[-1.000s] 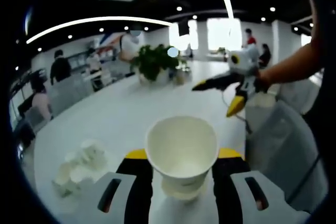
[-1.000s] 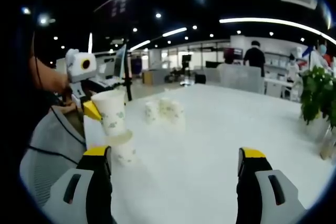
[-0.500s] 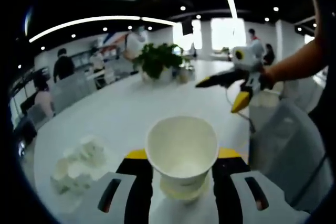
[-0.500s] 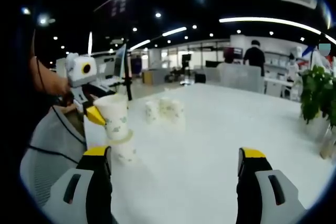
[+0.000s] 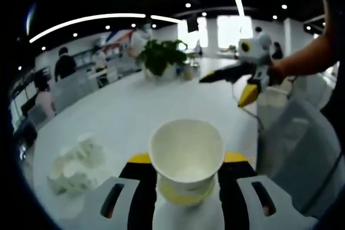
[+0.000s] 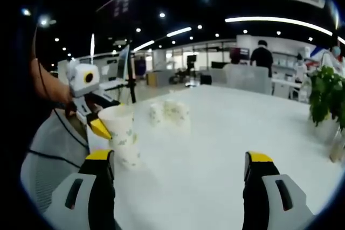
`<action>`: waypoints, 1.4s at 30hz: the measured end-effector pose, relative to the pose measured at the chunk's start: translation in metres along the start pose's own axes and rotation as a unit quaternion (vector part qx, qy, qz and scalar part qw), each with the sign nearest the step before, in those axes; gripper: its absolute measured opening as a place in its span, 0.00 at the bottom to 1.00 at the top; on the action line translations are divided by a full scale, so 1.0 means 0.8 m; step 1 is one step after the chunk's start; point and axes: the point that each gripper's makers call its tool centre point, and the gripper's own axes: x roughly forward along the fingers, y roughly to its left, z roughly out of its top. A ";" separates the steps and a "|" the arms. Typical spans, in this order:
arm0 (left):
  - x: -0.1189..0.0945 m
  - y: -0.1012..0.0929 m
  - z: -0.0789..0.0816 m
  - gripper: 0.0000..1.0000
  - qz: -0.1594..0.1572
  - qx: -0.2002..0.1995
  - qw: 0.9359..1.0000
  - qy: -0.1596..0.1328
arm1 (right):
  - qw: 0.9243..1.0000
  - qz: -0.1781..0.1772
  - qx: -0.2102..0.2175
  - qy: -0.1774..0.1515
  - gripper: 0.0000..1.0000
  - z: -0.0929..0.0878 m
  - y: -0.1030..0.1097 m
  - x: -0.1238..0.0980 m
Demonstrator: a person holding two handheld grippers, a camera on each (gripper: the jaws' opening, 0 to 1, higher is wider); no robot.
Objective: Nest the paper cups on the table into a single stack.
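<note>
Held cup (image 5: pixel 186 152) upright, mouth up

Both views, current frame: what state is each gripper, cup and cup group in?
Left gripper: shut on held cup.
Held cup: upright, partly nested in lower cup.
Lower cup: upright on table.
Loose cups: clustered, unstacked.
Right gripper: open, empty.

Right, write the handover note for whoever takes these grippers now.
Left gripper: shut on a white paper cup, partly lowered into a second cup standing on the white table.
Right gripper: open, empty, hovering over the table.
Done: held cup is entering the standing one.
Left: seat it fully, release, then add the cluster of loose paper cups farther along the table.
</note>
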 end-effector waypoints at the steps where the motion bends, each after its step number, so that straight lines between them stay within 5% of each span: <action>1: 0.001 0.000 -0.002 0.43 -0.001 -0.001 1.000 0.002 | 1.000 0.000 0.001 0.001 0.99 -0.001 0.000 0.000; 18: 0.011 -0.010 -0.037 0.45 -0.013 0.012 0.999 0.044 | 1.000 0.003 0.005 0.004 0.98 -0.005 0.002 0.007; 30: 0.013 -0.010 -0.038 0.47 -0.015 -0.002 0.999 0.044 | 1.000 0.004 0.008 0.006 0.98 -0.009 0.006 0.006; 42: 0.007 -0.004 -0.027 0.66 -0.008 -0.011 0.999 0.031 | 1.000 0.002 0.010 0.008 0.98 -0.014 0.006 0.006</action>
